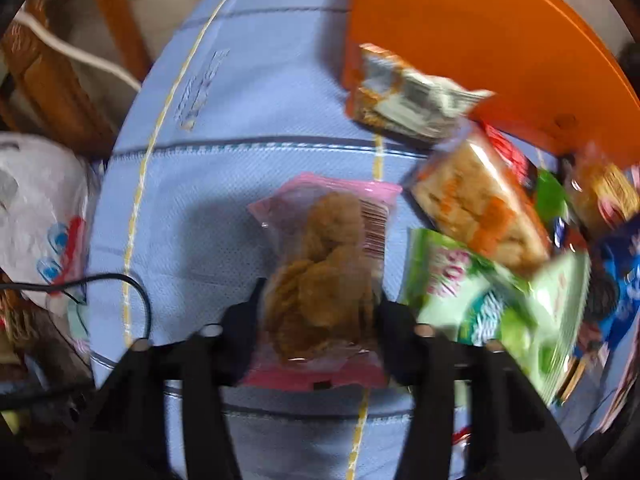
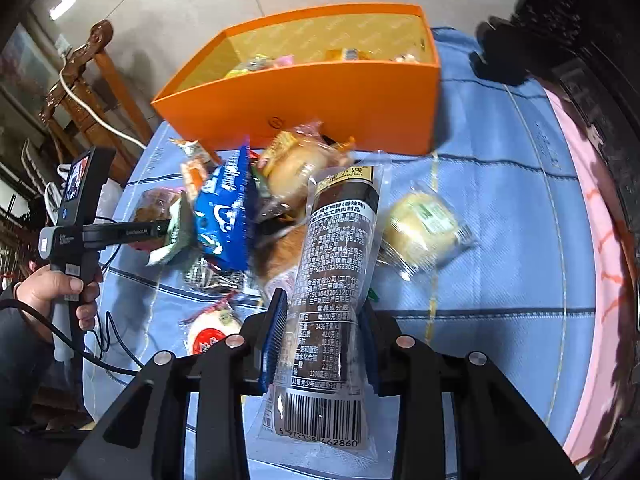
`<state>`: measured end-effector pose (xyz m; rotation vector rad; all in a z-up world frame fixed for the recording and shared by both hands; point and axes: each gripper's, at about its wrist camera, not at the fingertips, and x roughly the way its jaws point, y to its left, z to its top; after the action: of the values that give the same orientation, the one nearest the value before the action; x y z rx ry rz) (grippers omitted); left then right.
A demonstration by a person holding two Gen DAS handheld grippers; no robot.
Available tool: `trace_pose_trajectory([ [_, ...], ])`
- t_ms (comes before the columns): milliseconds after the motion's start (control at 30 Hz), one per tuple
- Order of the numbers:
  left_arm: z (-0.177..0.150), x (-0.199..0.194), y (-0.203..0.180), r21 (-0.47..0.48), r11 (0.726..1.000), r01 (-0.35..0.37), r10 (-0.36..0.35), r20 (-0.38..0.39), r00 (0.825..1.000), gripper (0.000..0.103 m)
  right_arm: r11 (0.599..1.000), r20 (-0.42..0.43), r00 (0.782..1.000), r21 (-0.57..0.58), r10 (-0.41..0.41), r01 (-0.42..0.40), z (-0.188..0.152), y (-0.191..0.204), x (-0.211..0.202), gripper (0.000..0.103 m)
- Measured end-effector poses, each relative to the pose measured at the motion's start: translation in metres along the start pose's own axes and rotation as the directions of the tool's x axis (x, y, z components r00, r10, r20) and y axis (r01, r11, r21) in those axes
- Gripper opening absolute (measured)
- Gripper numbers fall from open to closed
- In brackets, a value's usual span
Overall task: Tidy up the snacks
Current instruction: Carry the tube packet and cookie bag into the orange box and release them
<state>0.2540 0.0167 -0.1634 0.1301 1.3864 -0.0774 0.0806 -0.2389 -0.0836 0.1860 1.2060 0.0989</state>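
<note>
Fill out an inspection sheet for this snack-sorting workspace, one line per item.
Surface: blue cloth covering the table.
Job's things: orange box, some snacks already inside; loose snack pile in front of it.
Clutter: white plastic bag at the table's edge.
Grippers: left gripper shut on pink cookie pack; right gripper shut on dark clear-wrapped packet.
Cables: black cord from the left handle.
Surroundings: wooden chair, tiled floor.

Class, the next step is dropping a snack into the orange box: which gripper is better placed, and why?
Probably right. The right gripper already clamps the long dark packet, with the orange box open ahead. The left gripper grips the pink cookie packet low over the blue cloth.
</note>
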Motion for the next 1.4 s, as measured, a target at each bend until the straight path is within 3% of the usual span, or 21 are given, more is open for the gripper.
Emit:
trace_pose_trajectory([
  [67, -0.004, -0.011, 0.002, -0.016, 1.000, 0.006, -0.006, 0.016, 1.000, 0.037, 1.000, 0.004, 1.000, -0.008, -0.005, 0.005, 0.002, 0.003, -0.002, 0.035],
  [167, -0.011, -0.033, 0.012, -0.070, 0.992, 0.109, -0.106, 0.049, 0.993, 0.037, 1.000, 0.019, 1.000, -0.007, -0.001, 0.001, 0.002, 0.002, -0.008, 0.035],
  [433, -0.024, -0.104, 0.019, -0.080, 0.976, 0.201, -0.187, 0.160, 0.969, 0.037, 0.999, 0.090, 0.995, 0.007, 0.032, -0.033, 0.010, -0.002, -0.029, 0.034],
  [700, 0.027, -0.160, -0.009, 0.023, 0.967, 0.252, -0.248, 0.284, 0.926, 0.037, 0.999, 0.241, 0.969, -0.003, 0.050, -0.051, 0.062, -0.006, -0.061, 0.034],
  [867, 0.069, -0.171, -0.033, 0.071, 0.959, 0.273, -0.281, 0.313, 0.907, 0.037, 0.999, 0.317, 0.947, 0.002, 0.045, -0.048, 0.107, -0.011, -0.066, 0.034],
  [1033, 0.117, -0.157, -0.062, 0.110, 0.958, 0.265, -0.286, 0.291, 0.913, 0.037, 1.000, 0.328, 0.944, -0.015, 0.025, -0.022, 0.156, -0.012, -0.042, 0.034],
  [1233, 0.162, -0.124, -0.083, 0.076, 0.969, 0.235, -0.247, 0.274, 0.929, 0.038, 0.999, 0.305, 0.952, 0.025, 0.016, -0.025, 0.200, -0.015, 0.001, 0.035],
  [1267, 0.166, -0.118, -0.085, 0.073, 0.970, 0.232, -0.244, 0.272, 0.931, 0.039, 0.999, 0.306, 0.952, 0.038, 0.018, -0.031, 0.203, -0.015, 0.006, 0.039],
  [1300, 0.169, -0.114, -0.087, 0.070, 0.973, 0.220, -0.230, 0.267, 0.936, 0.048, 0.997, 0.303, 0.953, 0.073, 0.009, -0.033, 0.206, -0.018, 0.014, 0.050],
  [1333, 0.170, -0.108, -0.086, 0.062, 0.979, 0.194, -0.204, 0.257, 0.945, 0.081, 0.995, 0.300, 0.954, 0.099, -0.008, -0.023, 0.207, -0.018, 0.018, 0.061],
  [1367, 0.171, -0.104, -0.085, 0.050, 0.986, 0.158, -0.165, 0.244, 0.956, 0.098, 0.991, 0.299, 0.954, 0.133, -0.033, -0.007, 0.204, -0.020, 0.019, 0.077],
  [1400, 0.167, -0.103, -0.083, 0.034, 0.994, 0.107, -0.112, 0.245, 0.963, 0.099, 0.987, 0.330, 0.943, 0.157, -0.038, -0.015, 0.196, -0.020, 0.016, 0.081],
])
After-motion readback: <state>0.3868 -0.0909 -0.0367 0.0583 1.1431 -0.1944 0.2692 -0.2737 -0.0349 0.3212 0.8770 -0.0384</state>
